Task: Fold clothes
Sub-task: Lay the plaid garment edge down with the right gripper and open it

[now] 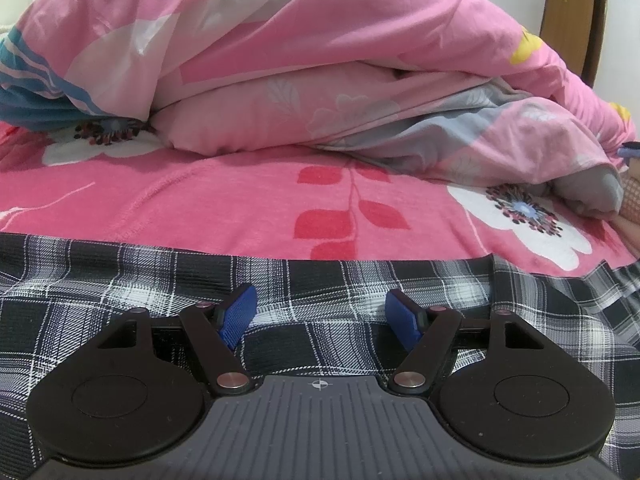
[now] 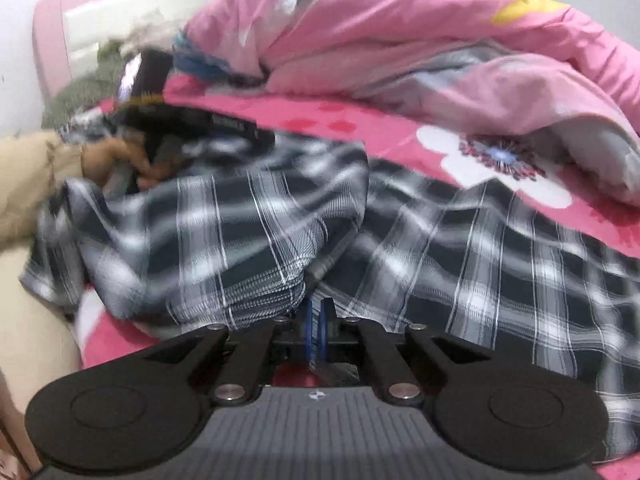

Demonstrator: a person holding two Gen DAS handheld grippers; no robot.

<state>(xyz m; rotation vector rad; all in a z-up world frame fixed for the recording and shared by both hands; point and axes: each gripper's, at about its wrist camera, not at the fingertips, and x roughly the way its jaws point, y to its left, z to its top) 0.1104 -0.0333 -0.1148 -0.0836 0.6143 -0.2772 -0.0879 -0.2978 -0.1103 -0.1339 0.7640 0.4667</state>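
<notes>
Plaid garment (image 2: 260, 216): dark check with white lines, lying on the pink floral bedsheet (image 1: 240, 200) at the near edge of the bed. In the left wrist view it lies fairly flat under the tool. In the right wrist view one portion is lifted and bunched into a loose fold over the rest; this view is motion-blurred.

Handling, judged: thin woven cloth, light, fully limp, no stiffness to hold a shape. It will drape and slide off itself if lifted from a single point. Not fragile. Best taken at an edge or corner, with the two grips spread apart along one hem, so the panel hangs flat before being laid over.

Right gripper (image 2: 316, 330): blue pads nearly together, only a thin slit showing between them. A strip of the plaid cloth appears to run down into the pads, so it reads as clamped on the garment's edge. The bunched fold rises directly above the tips.

Left gripper (image 1: 320, 316): jaws stand wide apart, blue pads (image 1: 236, 316) clear of each other, nothing between them. It hovers low over the flat plaid cloth; contact with the fabric cannot be told.

Surroundings: a heaped pink quilt (image 1: 320, 60) lies behind, well apart from the garment. A person's hand (image 2: 120, 160) and beige sleeve (image 2: 28, 184) show at the far left of the right wrist view, near the garment's far end.
</notes>
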